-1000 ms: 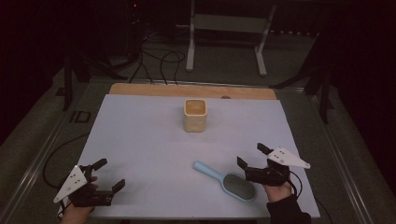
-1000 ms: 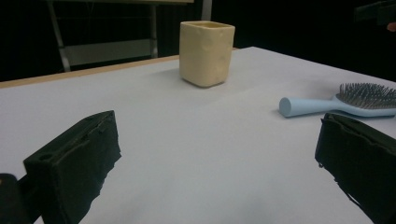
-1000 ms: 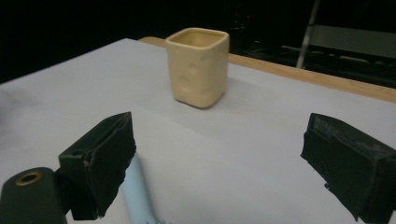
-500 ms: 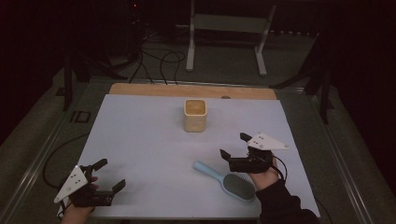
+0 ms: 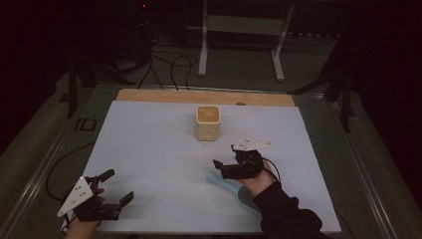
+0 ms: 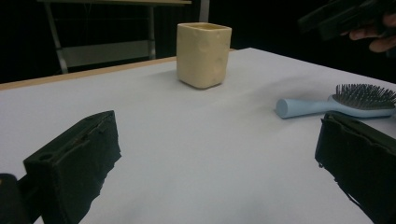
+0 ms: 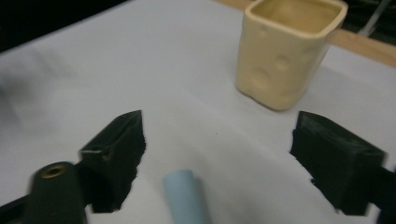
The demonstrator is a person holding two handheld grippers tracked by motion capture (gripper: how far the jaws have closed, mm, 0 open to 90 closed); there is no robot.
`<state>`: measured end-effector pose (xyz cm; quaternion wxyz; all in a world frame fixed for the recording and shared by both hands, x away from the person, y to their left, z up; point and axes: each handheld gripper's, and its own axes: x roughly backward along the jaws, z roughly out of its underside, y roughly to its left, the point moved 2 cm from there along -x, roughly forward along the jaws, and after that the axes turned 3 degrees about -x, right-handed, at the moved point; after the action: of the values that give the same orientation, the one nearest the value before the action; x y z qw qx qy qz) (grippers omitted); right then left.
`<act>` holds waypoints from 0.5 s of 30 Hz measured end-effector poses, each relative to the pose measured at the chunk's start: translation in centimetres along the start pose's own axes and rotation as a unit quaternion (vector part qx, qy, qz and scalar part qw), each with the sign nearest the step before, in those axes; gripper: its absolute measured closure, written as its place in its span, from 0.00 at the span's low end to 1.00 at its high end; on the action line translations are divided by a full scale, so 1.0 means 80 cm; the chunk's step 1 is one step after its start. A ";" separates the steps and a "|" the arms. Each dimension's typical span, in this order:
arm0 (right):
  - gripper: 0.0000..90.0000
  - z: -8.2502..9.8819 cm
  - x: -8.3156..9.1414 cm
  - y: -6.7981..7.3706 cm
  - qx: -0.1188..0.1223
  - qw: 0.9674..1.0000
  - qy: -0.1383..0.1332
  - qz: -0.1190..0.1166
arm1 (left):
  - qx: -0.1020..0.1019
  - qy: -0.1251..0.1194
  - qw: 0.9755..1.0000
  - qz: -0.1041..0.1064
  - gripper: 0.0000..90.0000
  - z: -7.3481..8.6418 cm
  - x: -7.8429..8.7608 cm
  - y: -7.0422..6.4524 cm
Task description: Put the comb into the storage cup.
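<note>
A light blue hairbrush [image 5: 223, 179] lies at the near right of the white sheet, bristles up [image 6: 362, 94], handle pointing left. My right gripper [image 5: 221, 169] hovers over the handle's end [image 7: 183, 195], which sits low between the two jaws without touching either pad. Those jaws have just been closing a little and stand open. A cream square cup [image 5: 208, 123] stands upright beyond it [image 7: 289, 51]. My left gripper [image 5: 119, 185] rests open near the front left corner, with nothing between its jaws [image 6: 215, 158], facing the cup [image 6: 203, 54] and the brush.
The white sheet [image 5: 149, 144] covers the table, with a wooden strip [image 5: 164, 96] along its far edge. Beyond it, cables [image 5: 169, 62] and a metal stand [image 5: 239, 25] sit on the dark floor. A metal rail [image 5: 45, 169] runs along the left side.
My right gripper has moved left, from the right of the brush head to above the handle's end. The left gripper has stayed where it was.
</note>
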<state>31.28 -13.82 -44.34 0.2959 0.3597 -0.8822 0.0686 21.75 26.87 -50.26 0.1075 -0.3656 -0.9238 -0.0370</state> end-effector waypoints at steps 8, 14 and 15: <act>0.58 0.011 -0.035 -0.003 0.022 0.998 0.052 0.000 | -0.003 0.000 1.000 0.001 0.00 -0.001 -0.001 0.000; 0.73 0.019 -0.055 -0.007 0.020 0.995 0.096 -0.007 | -0.002 0.000 1.000 0.002 0.00 -0.001 0.000 0.000; 0.76 0.020 -0.057 -0.007 0.017 0.995 0.102 -0.009 | -0.002 -0.001 1.000 0.002 0.00 -0.001 0.000 0.000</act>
<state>33.48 -12.05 -48.34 0.3792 0.3640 -0.8426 0.1172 21.79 26.86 -50.22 0.1061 -0.3676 -0.9231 -0.0381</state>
